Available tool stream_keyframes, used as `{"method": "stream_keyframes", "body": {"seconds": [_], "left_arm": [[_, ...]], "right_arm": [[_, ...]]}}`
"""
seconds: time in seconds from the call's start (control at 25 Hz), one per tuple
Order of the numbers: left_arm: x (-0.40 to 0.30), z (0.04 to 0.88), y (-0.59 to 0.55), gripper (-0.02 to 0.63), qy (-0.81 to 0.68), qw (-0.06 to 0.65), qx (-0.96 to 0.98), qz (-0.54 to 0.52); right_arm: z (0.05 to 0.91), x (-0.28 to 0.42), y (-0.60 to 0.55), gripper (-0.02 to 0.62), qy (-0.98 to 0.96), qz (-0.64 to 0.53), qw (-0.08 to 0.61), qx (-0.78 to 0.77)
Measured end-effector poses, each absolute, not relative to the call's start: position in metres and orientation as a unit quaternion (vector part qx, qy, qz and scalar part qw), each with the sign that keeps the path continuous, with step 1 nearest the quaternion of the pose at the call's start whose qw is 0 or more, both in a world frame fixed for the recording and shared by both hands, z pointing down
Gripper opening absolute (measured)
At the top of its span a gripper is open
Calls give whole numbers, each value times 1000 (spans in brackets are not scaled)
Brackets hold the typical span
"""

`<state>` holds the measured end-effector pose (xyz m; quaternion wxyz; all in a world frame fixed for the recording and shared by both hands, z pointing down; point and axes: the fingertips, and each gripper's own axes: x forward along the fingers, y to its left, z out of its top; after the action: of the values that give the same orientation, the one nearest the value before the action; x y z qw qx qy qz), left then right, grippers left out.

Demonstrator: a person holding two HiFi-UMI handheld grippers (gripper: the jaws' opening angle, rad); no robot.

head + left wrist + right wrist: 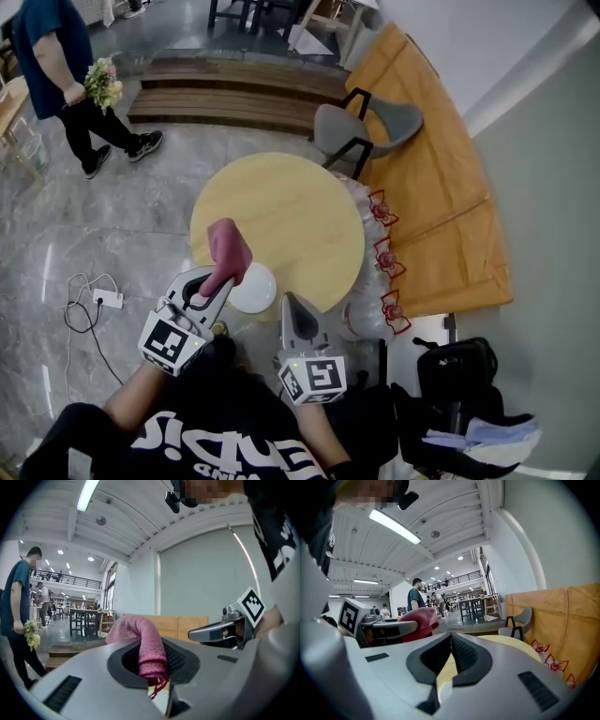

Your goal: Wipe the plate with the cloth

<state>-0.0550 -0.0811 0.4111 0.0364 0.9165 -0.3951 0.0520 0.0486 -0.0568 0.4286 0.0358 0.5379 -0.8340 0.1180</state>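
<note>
My left gripper (221,277) is shut on a pink cloth (229,247) that stands up from its jaws over the near edge of the round wooden table (291,206). In the left gripper view the cloth (149,645) fills the gap between the jaws. A white plate (255,289) lies on the table's near edge, just right of the left gripper's tip. My right gripper (288,300) is shut with nothing in it, its tip close to the plate's right side. The right gripper view shows its jaws (451,637) meeting, with the cloth (419,620) at left.
A grey chair (366,127) stands at the table's far right. Clear bags with red ties (382,253) lie beside an orange board (441,178) on the right. A person (56,66) holding flowers stands far left. A power strip and cable (98,300) lie on the floor, and a black bag (459,375) sits at the lower right.
</note>
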Motion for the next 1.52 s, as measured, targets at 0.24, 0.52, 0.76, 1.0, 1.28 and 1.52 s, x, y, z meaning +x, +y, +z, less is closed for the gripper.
{"method": "stream_keyframes", "body": {"seconds": [0.24,0.52,0.76,1.0,1.28,1.52], "left_arm": [[-69,436,-121,52,-384,24,920,70],[-79,484,-149,52,-368,39,922,115],[-77,528,-158,52,-356,74,918,156],[-72,551,-161,52,-355,106,913,168],[-69,587,-158,52,-343,150,905,204],[-69,617,-149,52,-337,173,894,240]], "right_arm": [[463,50,-90,21,-819,144,66,551],[543,64,-103,23,-786,223,138,560],[584,78,-106,23,-767,285,153,555],[619,89,-108,23,-756,327,171,541],[671,88,-101,103,-740,389,197,513],[717,86,-96,133,-729,416,246,485]]}}
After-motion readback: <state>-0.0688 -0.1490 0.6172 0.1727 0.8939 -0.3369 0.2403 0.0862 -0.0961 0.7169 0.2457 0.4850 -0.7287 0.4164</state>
